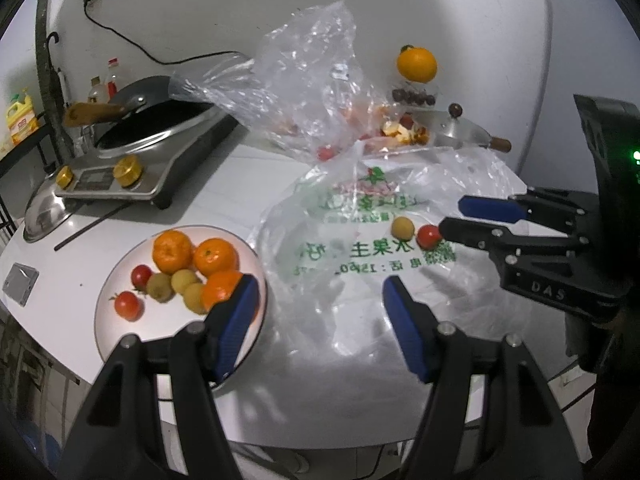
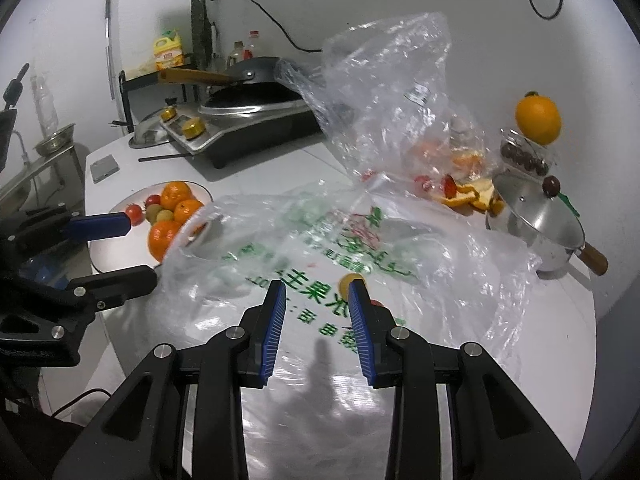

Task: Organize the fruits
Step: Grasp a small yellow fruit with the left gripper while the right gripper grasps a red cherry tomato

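Left wrist view: at the left of the white worktop [image 1: 72, 280] a pale plate [image 1: 120, 328] is seen, loaded with three oranges [image 1: 216, 257], two red tomatoes [image 1: 129, 305] and several small yellow-green fruits [image 1: 185, 280]. The left tool [image 1: 318, 292] is held with its blue pads [image 1: 236, 328] spread and nothing between them, one pad over the plate's rim, the other above a printed plastic bag [image 1: 340, 248] lying flat on the worktop. On that bag a small yellow fruit [image 1: 402, 227] and a red tomato [image 1: 429, 236] are found side by side, just beside the tip of the right tool [image 1: 452, 216]. From the right wrist view, the right tool's jaws are seen narrowly parted and empty, with the yellow fruit just beyond the pads. Behind, a crumpled clear bag [image 1: 304, 80] is seen, and at the far right a steel pot [image 2: 536, 220].
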Demonstrator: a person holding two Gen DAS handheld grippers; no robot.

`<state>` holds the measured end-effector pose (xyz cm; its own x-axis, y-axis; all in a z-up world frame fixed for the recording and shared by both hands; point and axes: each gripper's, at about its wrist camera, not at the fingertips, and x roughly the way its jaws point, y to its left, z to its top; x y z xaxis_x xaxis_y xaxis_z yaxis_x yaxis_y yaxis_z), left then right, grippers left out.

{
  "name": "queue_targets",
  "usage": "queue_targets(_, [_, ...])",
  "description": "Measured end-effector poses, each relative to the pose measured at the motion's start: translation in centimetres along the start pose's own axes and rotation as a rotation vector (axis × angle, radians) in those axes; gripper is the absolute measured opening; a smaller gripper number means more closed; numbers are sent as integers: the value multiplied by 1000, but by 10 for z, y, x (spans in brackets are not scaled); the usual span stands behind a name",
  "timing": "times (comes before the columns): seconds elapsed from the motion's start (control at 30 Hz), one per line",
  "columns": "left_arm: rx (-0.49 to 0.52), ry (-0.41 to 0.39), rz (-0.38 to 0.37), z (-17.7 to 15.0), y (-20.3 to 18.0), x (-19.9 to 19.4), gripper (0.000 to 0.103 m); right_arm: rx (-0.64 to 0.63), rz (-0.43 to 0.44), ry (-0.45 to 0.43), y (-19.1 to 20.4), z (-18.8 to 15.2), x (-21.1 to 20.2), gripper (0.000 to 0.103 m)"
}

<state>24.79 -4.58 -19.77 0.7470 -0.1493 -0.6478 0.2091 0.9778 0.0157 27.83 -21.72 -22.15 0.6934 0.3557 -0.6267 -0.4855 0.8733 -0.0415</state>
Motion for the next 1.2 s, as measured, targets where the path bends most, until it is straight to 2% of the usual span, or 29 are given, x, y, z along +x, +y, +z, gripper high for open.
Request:
queue_targets(0.47, [35, 29, -22, 9, -21, 32, 66, 30, 2, 82, -32, -16, 36, 35])
queue_targets(1.03, [93, 51, -46, 23, -35, 66, 66, 41, 41, 150, -45, -16, 70, 35])
queue_targets(1.2, [115, 52, -59, 28, -43, 75, 66, 22, 52, 154, -44, -16, 71, 30])
